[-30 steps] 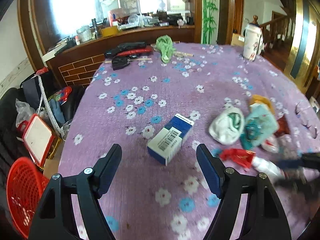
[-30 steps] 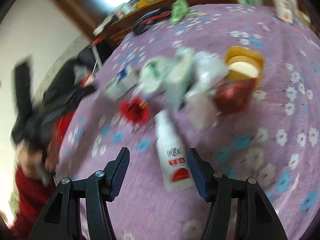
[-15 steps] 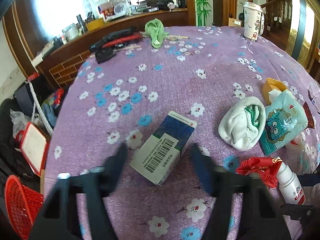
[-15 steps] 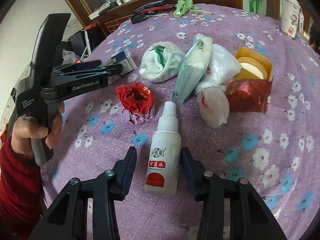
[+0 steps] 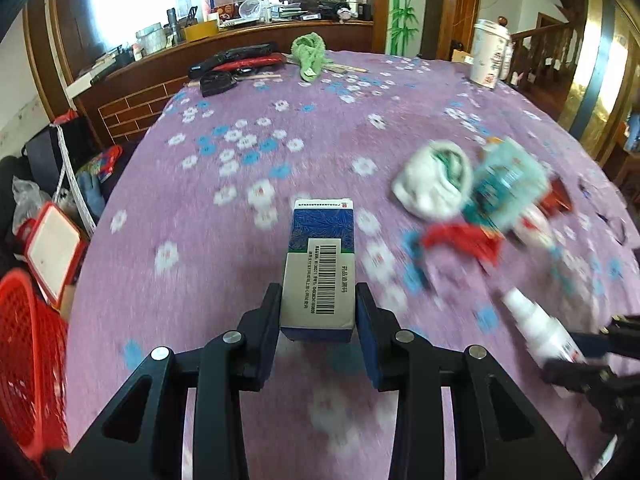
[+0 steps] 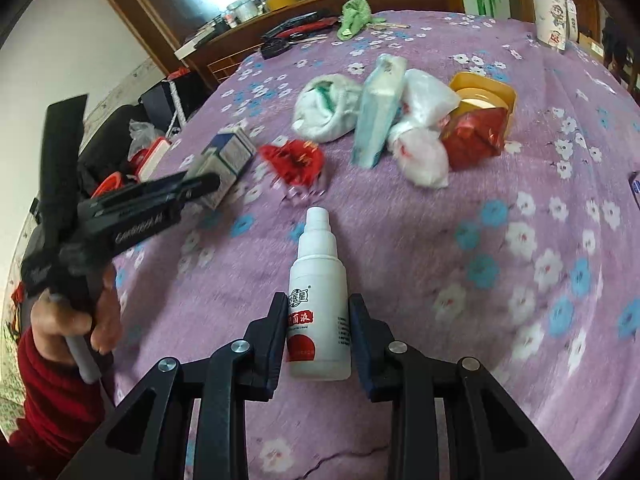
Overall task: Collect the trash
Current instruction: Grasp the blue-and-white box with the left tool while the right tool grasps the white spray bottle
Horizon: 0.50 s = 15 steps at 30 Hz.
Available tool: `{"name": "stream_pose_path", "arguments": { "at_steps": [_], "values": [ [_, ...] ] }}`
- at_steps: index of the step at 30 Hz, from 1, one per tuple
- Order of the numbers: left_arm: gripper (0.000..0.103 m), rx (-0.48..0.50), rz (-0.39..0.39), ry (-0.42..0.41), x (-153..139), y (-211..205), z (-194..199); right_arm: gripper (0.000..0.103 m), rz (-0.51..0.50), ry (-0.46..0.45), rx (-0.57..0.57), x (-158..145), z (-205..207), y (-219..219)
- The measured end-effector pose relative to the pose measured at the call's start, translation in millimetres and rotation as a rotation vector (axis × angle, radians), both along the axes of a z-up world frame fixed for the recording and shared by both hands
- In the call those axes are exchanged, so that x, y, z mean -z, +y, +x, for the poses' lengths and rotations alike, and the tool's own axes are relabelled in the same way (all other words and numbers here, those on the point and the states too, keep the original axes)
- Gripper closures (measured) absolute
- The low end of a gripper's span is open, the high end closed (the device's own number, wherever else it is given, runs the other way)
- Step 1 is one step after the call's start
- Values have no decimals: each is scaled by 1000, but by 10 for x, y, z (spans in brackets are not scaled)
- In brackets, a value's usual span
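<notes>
Purple flowery desk (image 5: 320, 128): our left hand-held gripper (image 5: 318, 312) squeezes the light, crushable medicine box (image 5: 320, 264); our right hand-held gripper (image 6: 318, 328) pinches the slippery spray bottle (image 6: 318, 292).

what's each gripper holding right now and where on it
The left gripper has just closed its jaws on the near, white end of the blue-and-white box. The right gripper has just closed on the lower body of the white spray bottle.

Tongs (image 5: 318, 312) clamping blue-white box (image 5: 320, 264), purple tablecloth (image 5: 320, 128)
</notes>
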<state>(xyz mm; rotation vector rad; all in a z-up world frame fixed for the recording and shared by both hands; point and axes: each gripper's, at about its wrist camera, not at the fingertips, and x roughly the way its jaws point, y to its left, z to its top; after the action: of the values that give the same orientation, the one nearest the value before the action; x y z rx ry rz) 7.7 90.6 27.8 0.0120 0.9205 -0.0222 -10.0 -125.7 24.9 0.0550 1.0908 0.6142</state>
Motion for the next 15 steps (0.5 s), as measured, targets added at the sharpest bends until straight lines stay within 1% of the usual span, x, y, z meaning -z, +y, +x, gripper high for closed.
{"name": "stream_pose_path", "arguments": {
  "at_steps": [4,7,10,15],
  "values": [
    [69,12,-19,12,27,-25,-343,70,-12,-7,-27,3,-154,54],
    [70,15,6,14,40,-60,-481,70,-24,-8,-28,34,-189,86],
    [69,14,12,19,56,-81,-484,70,-41,-13,-23,59,-204,110],
    [69,3,12,34,111,-88,-343,70,-59,-28,-14,64,-221,124]
  ]
}}
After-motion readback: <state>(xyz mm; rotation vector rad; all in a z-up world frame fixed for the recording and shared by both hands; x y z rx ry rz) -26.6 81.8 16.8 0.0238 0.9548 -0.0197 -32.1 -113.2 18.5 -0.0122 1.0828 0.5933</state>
